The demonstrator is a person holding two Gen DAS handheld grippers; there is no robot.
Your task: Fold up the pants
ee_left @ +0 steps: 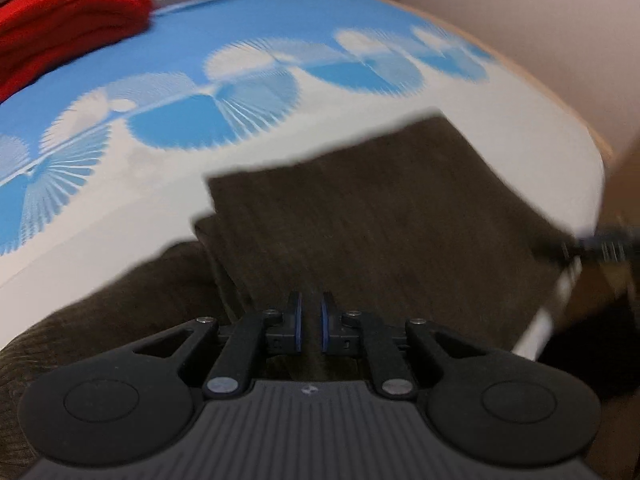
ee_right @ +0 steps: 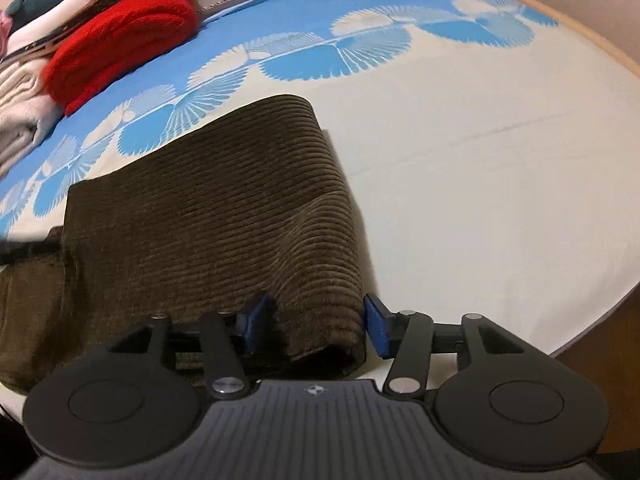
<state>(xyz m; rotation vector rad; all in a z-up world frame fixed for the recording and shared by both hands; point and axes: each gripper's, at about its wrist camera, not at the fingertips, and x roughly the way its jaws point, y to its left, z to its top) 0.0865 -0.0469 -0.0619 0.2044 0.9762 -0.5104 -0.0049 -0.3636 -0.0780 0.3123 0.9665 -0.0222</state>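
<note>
The brown corduroy pants (ee_left: 380, 208) lie on a bed sheet (ee_left: 120, 216), with one part folded over as a flat upper layer. My left gripper (ee_left: 311, 304) hovers just over this folded layer near its close edge. Its blue pads are almost together, and I see no cloth pinched in the slit. In the right wrist view the pants (ee_right: 208, 200) end in a rounded fold at their right side. My right gripper (ee_right: 318, 302) straddles that fold. Its left pad touches the cloth and its right pad (ee_right: 376, 328) stands just clear of it.
A folded red garment (ee_right: 124, 36) lies at the far left on the blue part of the sheet (ee_right: 480, 160), also the red garment (ee_left: 68, 12). Beside it is a pile of pale and dark clothes (ee_right: 24, 120). A wooden bed edge (ee_right: 600, 40) runs along the right.
</note>
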